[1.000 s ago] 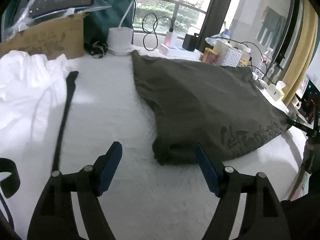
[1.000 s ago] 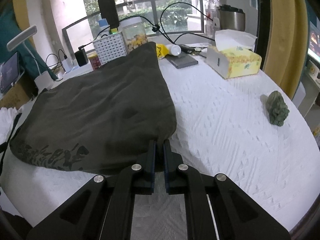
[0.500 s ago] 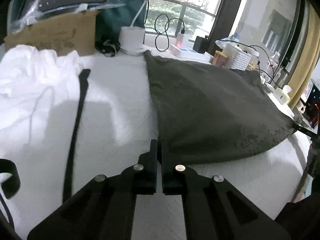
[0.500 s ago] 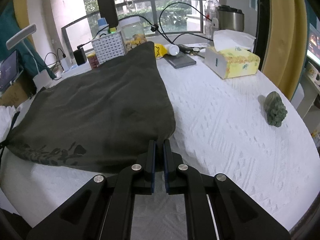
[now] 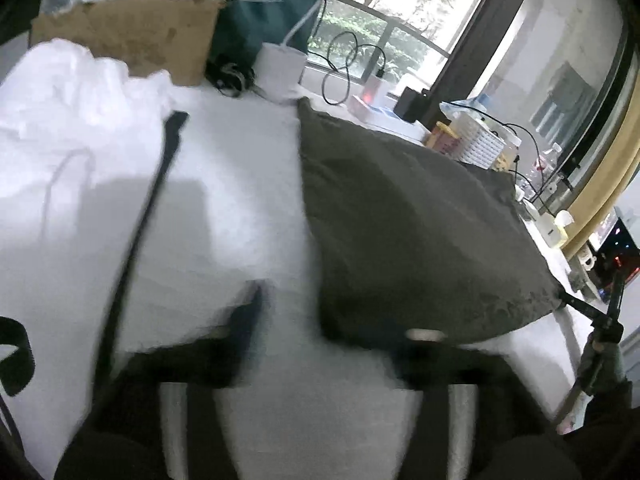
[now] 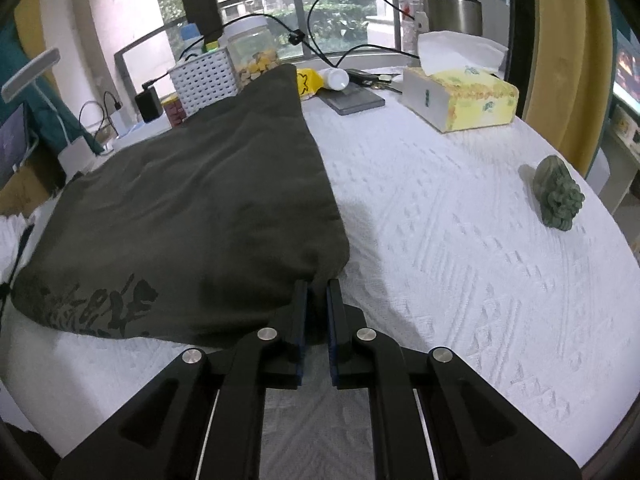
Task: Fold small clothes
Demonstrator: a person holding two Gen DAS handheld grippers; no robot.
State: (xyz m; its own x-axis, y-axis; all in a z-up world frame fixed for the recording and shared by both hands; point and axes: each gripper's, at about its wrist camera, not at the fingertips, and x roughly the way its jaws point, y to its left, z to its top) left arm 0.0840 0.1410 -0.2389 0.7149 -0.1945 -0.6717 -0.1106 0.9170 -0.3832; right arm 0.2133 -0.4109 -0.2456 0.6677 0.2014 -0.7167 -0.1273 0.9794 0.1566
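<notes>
A dark olive garment lies spread on the white textured table cover, with dark lettering near its front edge. My left gripper is blurred at the garment's near left corner. Its jaws are opening, and the corner's edge lies between the fingers without being pressed. My right gripper is shut on the garment's near right corner, where the cloth edge runs in between the blue pads.
A white cloth pile and a black strap lie left of the garment. Behind stand a cardboard box, a white basket, a jar and cables. A tissue box and a green figurine sit to the right.
My left gripper closed at the garment's near left corner and has opened wide again, rolling a little. The garment's front left lies flatter than before. The right gripper has not moved.
</notes>
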